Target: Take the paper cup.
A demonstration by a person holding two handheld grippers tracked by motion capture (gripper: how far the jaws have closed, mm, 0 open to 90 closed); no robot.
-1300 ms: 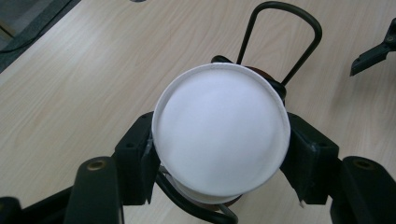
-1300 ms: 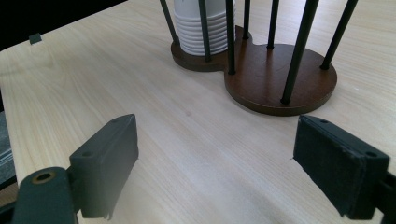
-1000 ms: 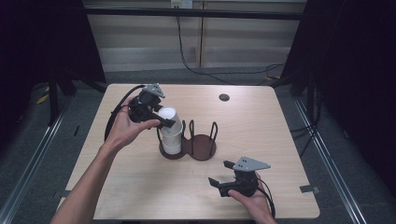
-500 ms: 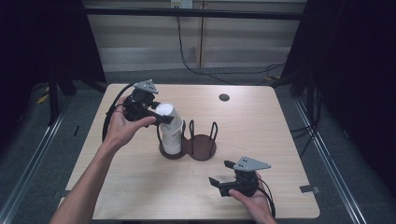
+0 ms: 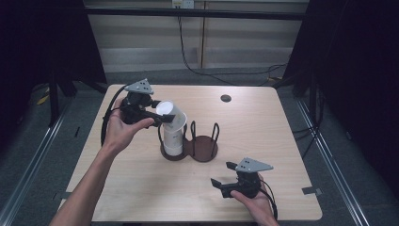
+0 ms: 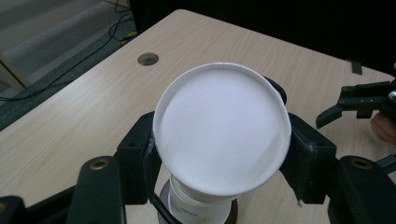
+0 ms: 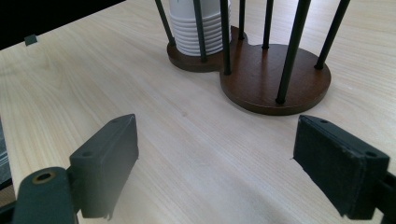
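The right gripper (image 5: 225, 181) rests on the bench (image 5: 282, 127) nearest the person, in front of the holder (image 5: 203, 149), jaws wide apart and empty. Beyond it, the left gripper (image 6: 219, 154) is clamped on a cup (image 5: 170, 117) just above the stack (image 5: 173, 141) in the holder's left bay. The cup is tilted, base facing up and toward the person's left, its long axis leaning off the stack's. Pulled at that slant, it could drag a nested cup along or topple the stack.

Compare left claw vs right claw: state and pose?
The left claw is shut on a white paper cup, tilted above the cup stack; the right claw is open and holds nothing. The left claw is raised over the holder; the right claw sits low by the table's near edge. Both are black and hand-held.
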